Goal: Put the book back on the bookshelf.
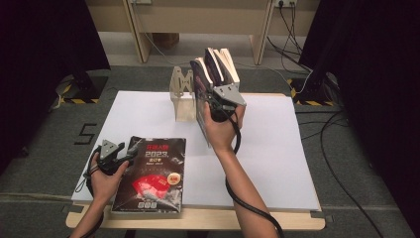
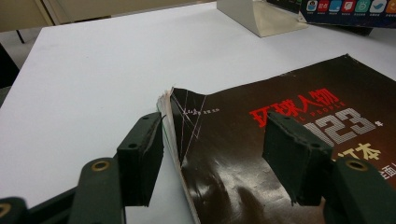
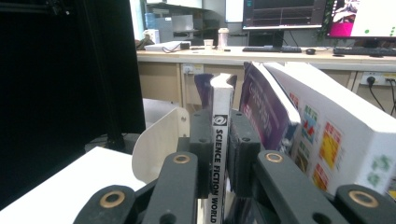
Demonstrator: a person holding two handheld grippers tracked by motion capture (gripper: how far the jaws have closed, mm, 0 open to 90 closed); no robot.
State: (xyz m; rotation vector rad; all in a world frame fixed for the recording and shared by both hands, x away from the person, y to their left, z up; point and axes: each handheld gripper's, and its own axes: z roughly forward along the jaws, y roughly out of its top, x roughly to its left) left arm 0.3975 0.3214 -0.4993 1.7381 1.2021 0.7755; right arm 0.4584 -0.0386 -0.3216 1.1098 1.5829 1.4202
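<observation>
**Left gripper waits at the magazine, right gripper holds a book in the row**

The left gripper (image 1: 115, 154), in the lower left of the high view, rests at the corner of the black magazine (image 1: 151, 173) that lies flat on the white table cover (image 1: 277, 163). In the left gripper view its jaws stand wide apart, one at each side of the frayed spine corner, and they press on nothing.

Above the centre of the high view, the right gripper (image 1: 214, 105) is at the row of upright books next to the pale metal bookend (image 1: 182, 94). In the right gripper view its jaws are clamped on the thin spine of the Science Fiction World magazine (image 3: 220, 140).

The purple book (image 3: 266, 102) and the white book (image 3: 336, 140) lean against it. If the thin magazine is pulled out quickly, I think these neighbours may fall over. The narrow grip could also slip off the spine.
</observation>
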